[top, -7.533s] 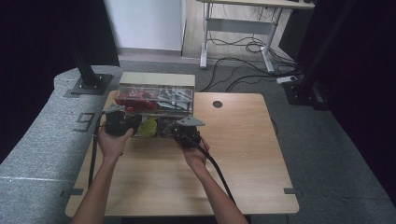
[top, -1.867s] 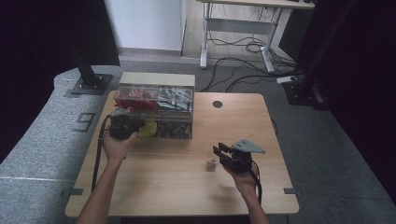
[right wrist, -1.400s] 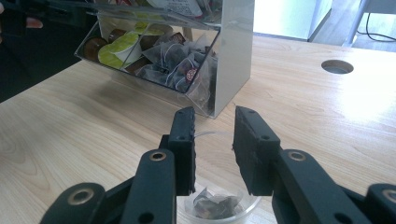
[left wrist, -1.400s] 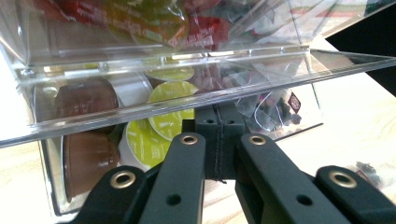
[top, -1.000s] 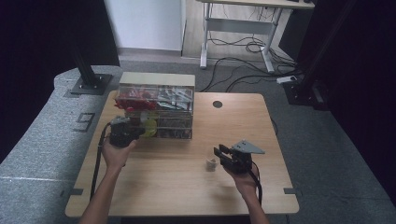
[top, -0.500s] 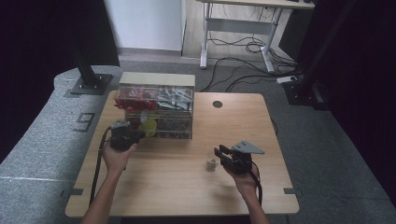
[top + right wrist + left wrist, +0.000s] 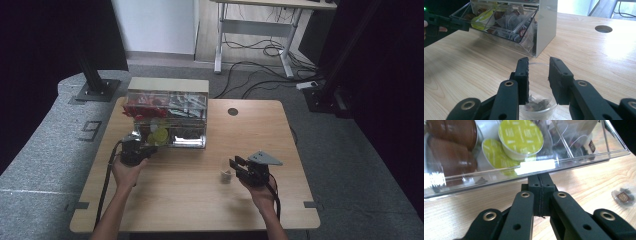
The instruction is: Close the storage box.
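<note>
A clear organizer (image 7: 167, 95) stands at the table's back left, and its lower drawer (image 7: 574, 162) is tilted out toward me. Green capsules (image 7: 521, 137), brown capsules (image 7: 451, 130) and tea bags lie in the drawer. My left gripper (image 7: 540, 176) is shut, with its tips against the underside of the drawer's front lip; the high view has it (image 7: 145, 149) at the drawer's left front. My right gripper (image 7: 538, 62) is shut on a clear cup (image 7: 537, 110) that stands on the table with a tea bag inside. In the high view this cup (image 7: 226, 174) is right of centre, beside my right gripper (image 7: 233, 164).
The wooden table (image 7: 200, 205) has a round cable hole (image 7: 233, 111) at the back. Grey floor mats surround the table. A desk frame with cables (image 7: 255, 47) stands behind it.
My left gripper has come down and toward me with the drawer's front lip, and the drawer has tilted further open. The right gripper and the cup have stayed in place.
</note>
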### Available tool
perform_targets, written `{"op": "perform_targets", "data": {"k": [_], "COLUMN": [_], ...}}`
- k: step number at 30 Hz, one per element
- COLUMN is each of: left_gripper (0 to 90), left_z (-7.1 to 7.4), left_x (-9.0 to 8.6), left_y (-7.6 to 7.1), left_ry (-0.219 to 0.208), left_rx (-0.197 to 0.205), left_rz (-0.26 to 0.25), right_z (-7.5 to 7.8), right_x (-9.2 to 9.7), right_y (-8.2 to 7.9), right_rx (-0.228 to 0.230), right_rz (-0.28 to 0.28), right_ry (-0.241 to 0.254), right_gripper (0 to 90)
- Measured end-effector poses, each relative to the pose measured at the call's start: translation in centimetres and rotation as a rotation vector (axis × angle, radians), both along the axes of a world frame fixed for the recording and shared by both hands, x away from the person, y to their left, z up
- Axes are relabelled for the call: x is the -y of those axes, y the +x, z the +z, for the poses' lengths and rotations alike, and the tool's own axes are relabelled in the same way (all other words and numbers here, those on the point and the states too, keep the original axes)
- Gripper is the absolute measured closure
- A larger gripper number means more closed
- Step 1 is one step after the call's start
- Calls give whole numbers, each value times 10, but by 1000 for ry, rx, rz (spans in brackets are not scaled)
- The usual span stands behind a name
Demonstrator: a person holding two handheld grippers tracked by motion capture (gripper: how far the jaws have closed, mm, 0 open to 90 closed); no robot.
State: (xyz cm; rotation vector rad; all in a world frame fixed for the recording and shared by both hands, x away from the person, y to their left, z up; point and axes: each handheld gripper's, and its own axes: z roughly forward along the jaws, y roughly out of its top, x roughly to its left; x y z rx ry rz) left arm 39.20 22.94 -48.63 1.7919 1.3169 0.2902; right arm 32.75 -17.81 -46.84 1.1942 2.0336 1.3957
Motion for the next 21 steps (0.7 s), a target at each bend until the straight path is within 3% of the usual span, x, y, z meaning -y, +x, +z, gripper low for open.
{"op": "perform_targets", "data": {"k": [14, 21], "left_gripper": [900, 896], "left_z": [-9, -9], "left_x": [1, 2], "left_y": [1, -5], "left_ry": [6, -9], "left_rx": [-26, -2], "left_rz": [-7, -3], "right_z": [-1, -3], "right_x": [1, 2], "right_y": [0, 1], "right_rx": [-4, -7], "right_rz": [-4, -4], "right_ry": [0, -1], "right_gripper": [690, 686]}}
